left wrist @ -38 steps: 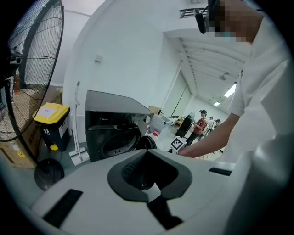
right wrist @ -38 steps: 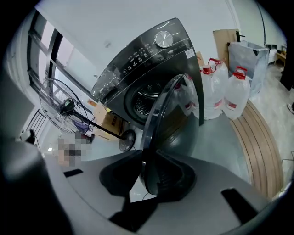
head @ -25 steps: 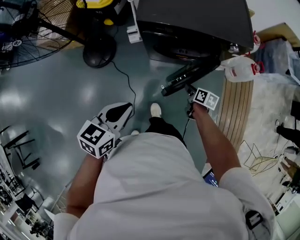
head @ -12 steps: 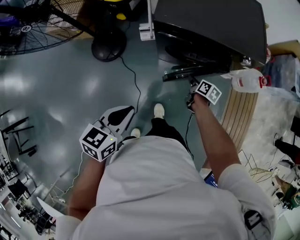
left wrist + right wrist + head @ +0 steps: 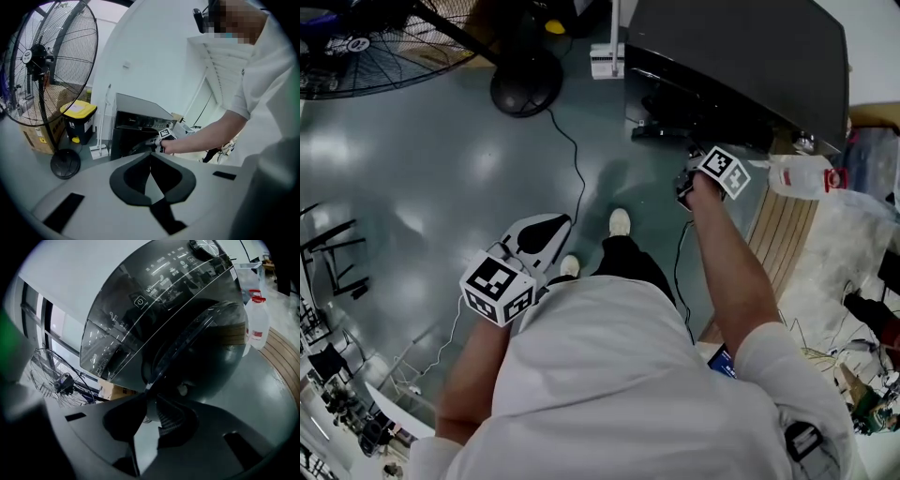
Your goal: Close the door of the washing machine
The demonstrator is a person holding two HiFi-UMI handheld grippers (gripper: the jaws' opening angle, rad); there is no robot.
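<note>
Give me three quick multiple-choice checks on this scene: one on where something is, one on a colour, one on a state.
1. In the head view, the floor fan lies:
A. left of the washing machine
B. right of it
C. on top of it

2. The lid of the bin is:
A. red
B. yellow
C. blue

3. The jaws of the left gripper are:
A. wide apart
B. clamped on the door
C. together, empty

Answers: A, the fan fills the upper left corner. B, the left gripper view shows a yellow lid. C, the tips meet with nothing between them.
</note>
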